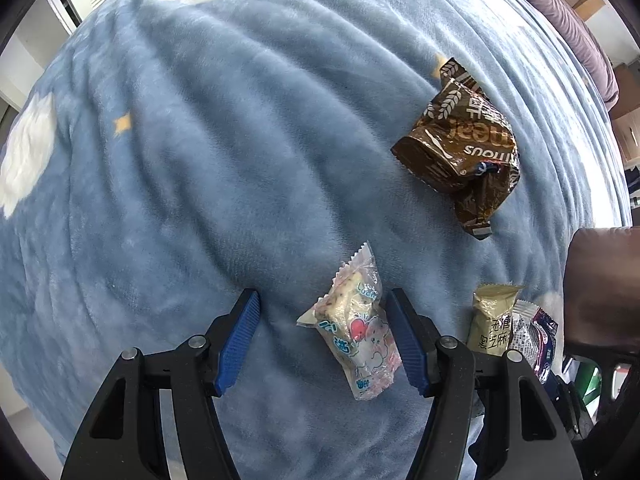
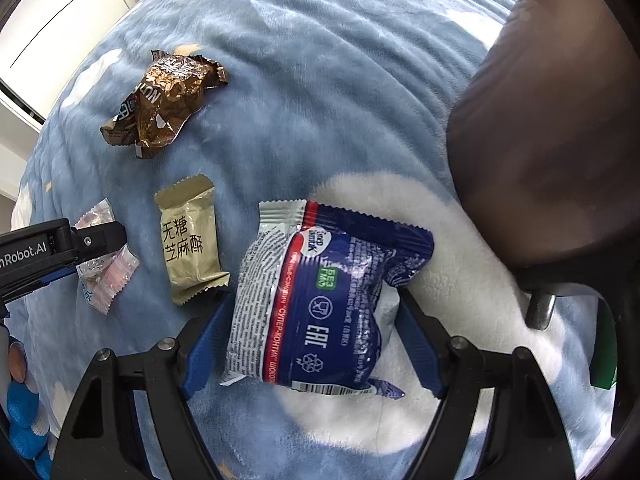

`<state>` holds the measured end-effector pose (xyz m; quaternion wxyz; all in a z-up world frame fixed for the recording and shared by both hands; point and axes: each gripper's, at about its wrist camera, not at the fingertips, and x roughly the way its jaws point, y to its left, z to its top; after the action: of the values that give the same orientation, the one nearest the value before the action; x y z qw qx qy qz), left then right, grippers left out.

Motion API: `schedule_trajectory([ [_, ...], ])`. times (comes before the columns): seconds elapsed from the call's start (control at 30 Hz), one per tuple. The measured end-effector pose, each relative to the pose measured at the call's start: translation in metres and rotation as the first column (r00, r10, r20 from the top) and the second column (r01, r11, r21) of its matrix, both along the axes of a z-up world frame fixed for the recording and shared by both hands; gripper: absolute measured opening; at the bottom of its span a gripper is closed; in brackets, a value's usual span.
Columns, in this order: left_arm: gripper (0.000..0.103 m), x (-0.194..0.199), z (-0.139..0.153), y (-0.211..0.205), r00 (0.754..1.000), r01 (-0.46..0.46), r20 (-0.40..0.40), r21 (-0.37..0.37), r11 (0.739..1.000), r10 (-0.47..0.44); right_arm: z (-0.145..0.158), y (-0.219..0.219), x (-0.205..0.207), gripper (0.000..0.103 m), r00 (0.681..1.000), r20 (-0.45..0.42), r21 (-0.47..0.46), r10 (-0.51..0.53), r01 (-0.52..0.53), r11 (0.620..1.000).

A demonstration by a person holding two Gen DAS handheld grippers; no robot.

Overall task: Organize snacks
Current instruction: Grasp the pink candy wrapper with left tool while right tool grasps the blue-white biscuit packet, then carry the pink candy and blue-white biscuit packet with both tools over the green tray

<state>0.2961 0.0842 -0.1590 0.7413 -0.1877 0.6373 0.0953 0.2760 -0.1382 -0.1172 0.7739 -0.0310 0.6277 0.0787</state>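
Note:
Several snacks lie on a blue blanket (image 1: 200, 200) with white clouds. My left gripper (image 1: 324, 344) points down, open, around a pink and white packet (image 1: 354, 332) that lies close to the right finger and well clear of the left one. The right wrist view shows that packet (image 2: 108, 280) under a left finger (image 2: 96, 240). My right gripper (image 2: 312, 344) is shut on a blue and white packet (image 2: 320, 300), its pads at both side edges. Beside it lies a beige packet (image 2: 192, 244) (image 1: 490, 324). A crumpled brown wrapper (image 1: 460, 140) (image 2: 164, 104) lies farther off.
A dark brown padded seat (image 2: 540, 140) on a black base stands at the right of the blanket, close to my right gripper; it also shows in the left wrist view (image 1: 600, 280). The blanket's edge and white walls lie beyond at the left.

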Motion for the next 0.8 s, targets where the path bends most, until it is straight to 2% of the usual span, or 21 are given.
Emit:
schedule_trajectory([
  [0.03, 0.057, 0.0, 0.001, -0.003, 1.0, 0.01, 0.001, 0.005, 1.0, -0.01, -0.001, -0.001, 0.0, 0.103, 1.0, -0.003, 0.004, -0.003, 0.003, 1.0],
  [0.1, 0.044, 0.002, 0.004, -0.012, 0.999, 0.04, 0.004, 0.019, 0.999, -0.041, -0.003, -0.002, 0.001, 0.103, 1.0, -0.012, 0.017, -0.01, 0.01, 1.0],
  [0.2, 0.036, 0.004, 0.007, -0.02, 0.996, 0.084, 0.007, 0.036, 0.996, -0.084, -0.005, -0.003, 0.003, 0.103, 1.0, -0.03, 0.028, 0.008, -0.007, 1.0],
  [0.47, 0.033, 0.01, 0.008, -0.033, 0.992, 0.127, 0.013, 0.061, 0.99, -0.128, -0.003, -0.005, 0.004, 0.103, 0.999, -0.043, 0.074, 0.021, -0.017, 0.997],
  [0.7, 0.029, 0.012, 0.013, -0.05, 0.981, 0.191, 0.024, 0.101, 0.976, -0.194, 0.005, -0.015, 0.004, 0.103, 0.999, -0.032, 0.064, -0.017, 0.019, 0.998],
  [0.8, 0.028, 0.011, 0.014, -0.055, 0.978, 0.205, 0.026, 0.11, 0.973, -0.209, 0.009, -0.014, 0.002, 0.103, 1.0, -0.025, 0.046, 0.004, -0.003, 0.999],
])
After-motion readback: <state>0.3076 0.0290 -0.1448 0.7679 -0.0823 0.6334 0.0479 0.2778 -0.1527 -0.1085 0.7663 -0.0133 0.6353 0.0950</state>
